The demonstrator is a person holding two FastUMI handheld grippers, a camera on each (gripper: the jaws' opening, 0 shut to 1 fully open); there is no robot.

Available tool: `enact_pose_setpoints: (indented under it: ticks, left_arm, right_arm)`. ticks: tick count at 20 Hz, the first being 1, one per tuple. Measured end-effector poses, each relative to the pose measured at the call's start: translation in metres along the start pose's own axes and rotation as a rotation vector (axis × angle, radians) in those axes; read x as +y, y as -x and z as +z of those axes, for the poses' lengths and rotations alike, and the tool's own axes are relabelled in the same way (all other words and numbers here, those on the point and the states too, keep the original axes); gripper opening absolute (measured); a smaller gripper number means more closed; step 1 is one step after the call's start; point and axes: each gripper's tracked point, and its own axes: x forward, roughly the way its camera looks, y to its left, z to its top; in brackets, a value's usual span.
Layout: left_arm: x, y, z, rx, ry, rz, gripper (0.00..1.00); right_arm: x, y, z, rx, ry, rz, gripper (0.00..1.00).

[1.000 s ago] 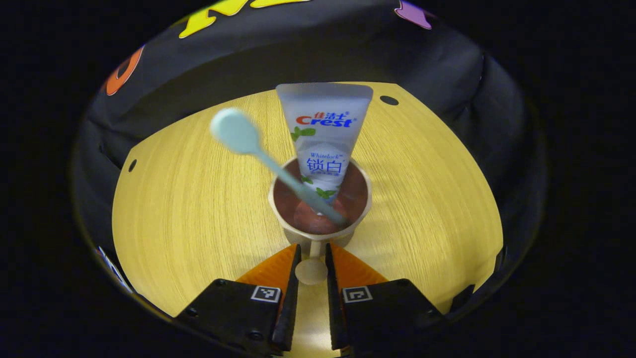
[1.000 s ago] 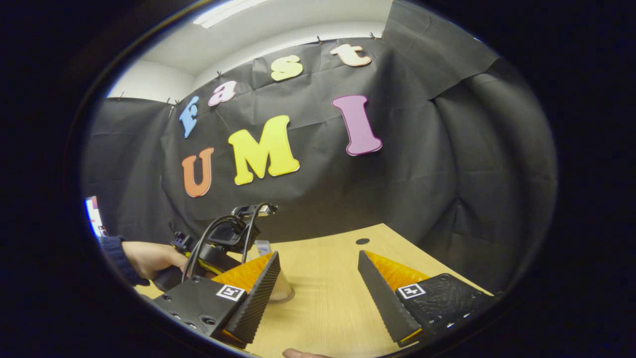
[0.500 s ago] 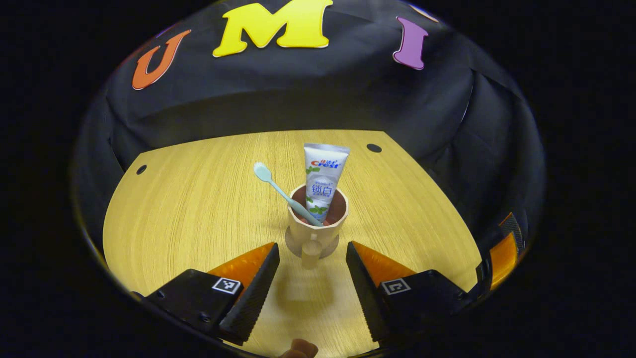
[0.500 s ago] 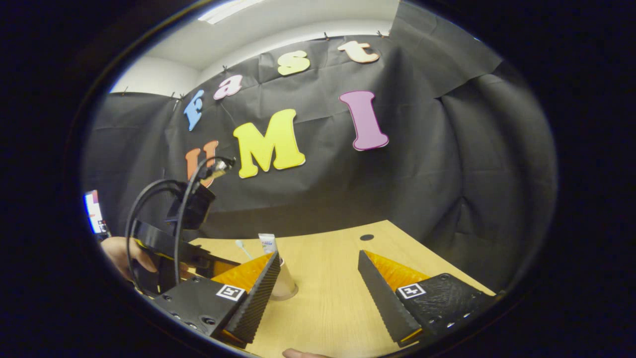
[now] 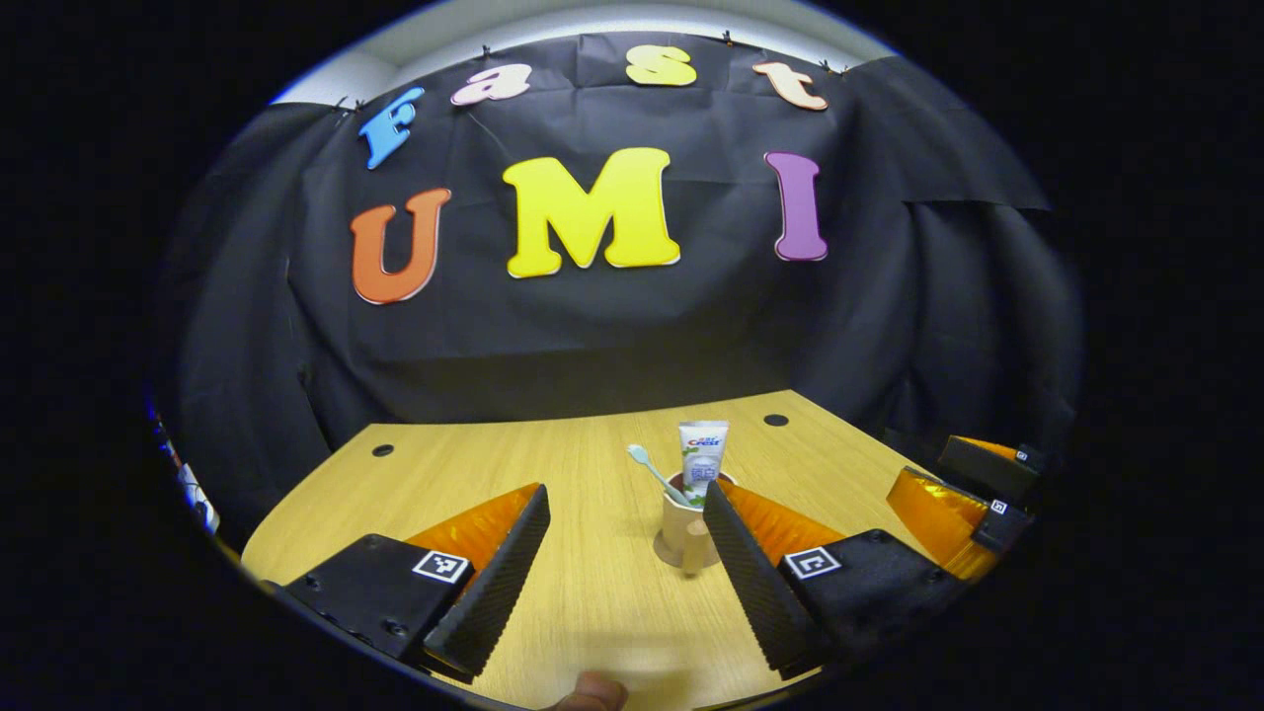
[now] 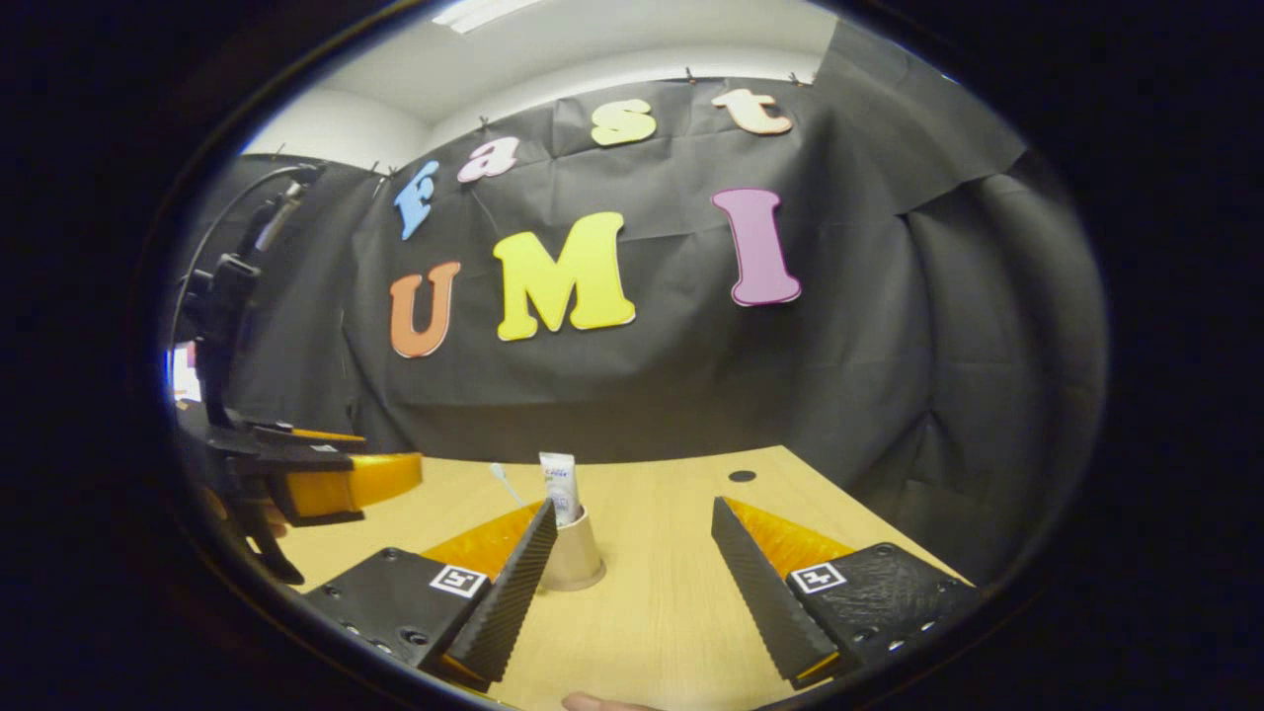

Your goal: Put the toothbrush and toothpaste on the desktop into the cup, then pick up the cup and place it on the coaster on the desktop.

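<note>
Your left gripper (image 5: 617,538) and right gripper (image 6: 632,553) both gape apart, holding nothing; ahead of them stands the cup (image 5: 684,528) with toothbrush (image 5: 652,468) and toothpaste (image 5: 702,456) inside.

The worktop (image 5: 592,612) is showing pale yellow wood grain with fine streaks. The cup (image 5: 679,521) is looking cream-beige, standing on a tan coaster (image 5: 667,555). The toothbrush (image 5: 652,468) is showing pale mint, and the toothpaste (image 5: 702,456) white with green leaf marks
</note>
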Motion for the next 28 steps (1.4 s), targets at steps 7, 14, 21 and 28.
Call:
enact_pose_setpoints:
  ticks: [7, 14, 21, 28]
  left_arm:
    - [0.046, 0.036, -0.013, -0.132, 0.097, 0.083, 0.99]
    - [0.056, 0.052, -0.008, -0.169, 0.095, 0.102, 0.99]
    - [0.052, 0.061, -0.018, -0.160, 0.106, 0.106, 0.99]
    - [0.053, 0.069, -0.012, -0.174, 0.096, 0.123, 0.99]
  right_arm:
    - [0.010, 0.000, 0.002, -0.031, 0.011, 0.004, 0.95]
    - [0.019, 0.002, -0.001, -0.021, 0.017, 0.012, 0.92]
    - [0.034, 0.012, 0.004, -0.033, 0.035, 0.040, 0.95]
    - [0.035, 0.021, 0.011, -0.055, 0.055, 0.034, 0.95]
